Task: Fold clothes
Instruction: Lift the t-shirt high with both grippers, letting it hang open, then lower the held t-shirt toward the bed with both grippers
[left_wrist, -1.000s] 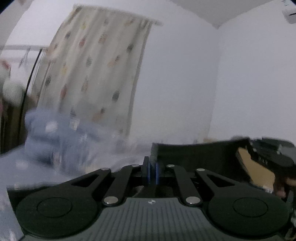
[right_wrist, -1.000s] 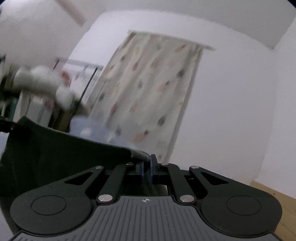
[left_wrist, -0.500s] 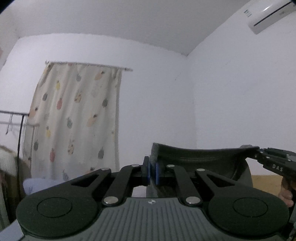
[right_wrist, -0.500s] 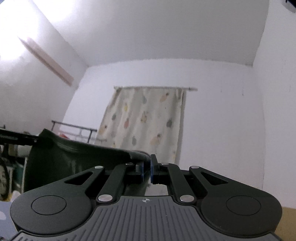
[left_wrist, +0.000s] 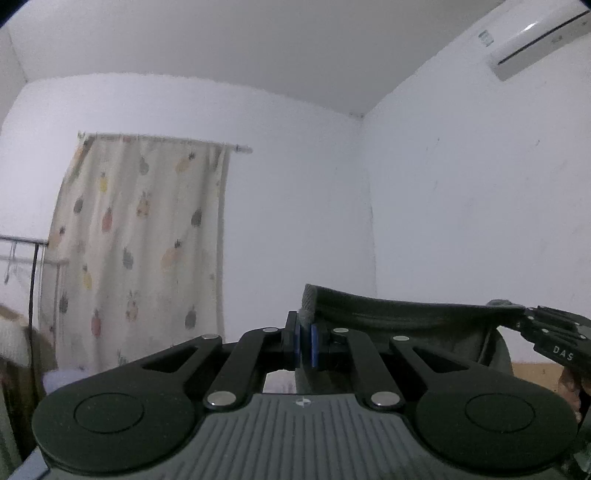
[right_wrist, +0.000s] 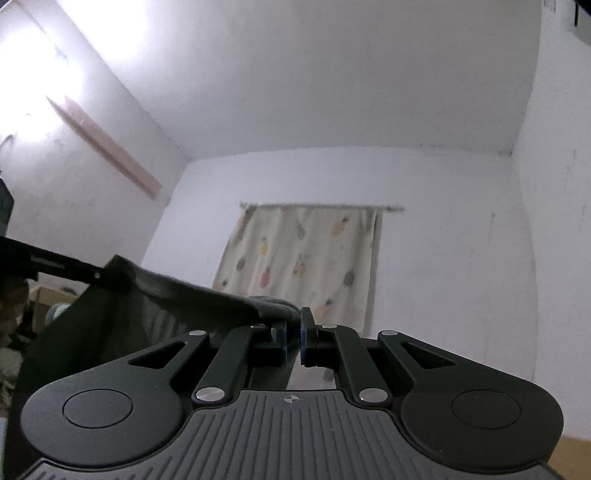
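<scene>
step: dark garment (left_wrist: 406, 314) held up, stretched | left gripper (left_wrist: 303, 345) + right gripper (right_wrist: 293, 341) both pinching its top edge | next: probably lay flat, fold

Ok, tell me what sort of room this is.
Most likely a bedroom or spare room in a home: a fruit-print curtain on a rod, a wall air conditioner, and a clothes rail at the left edge. Plain white walls, nothing industrial.
</scene>
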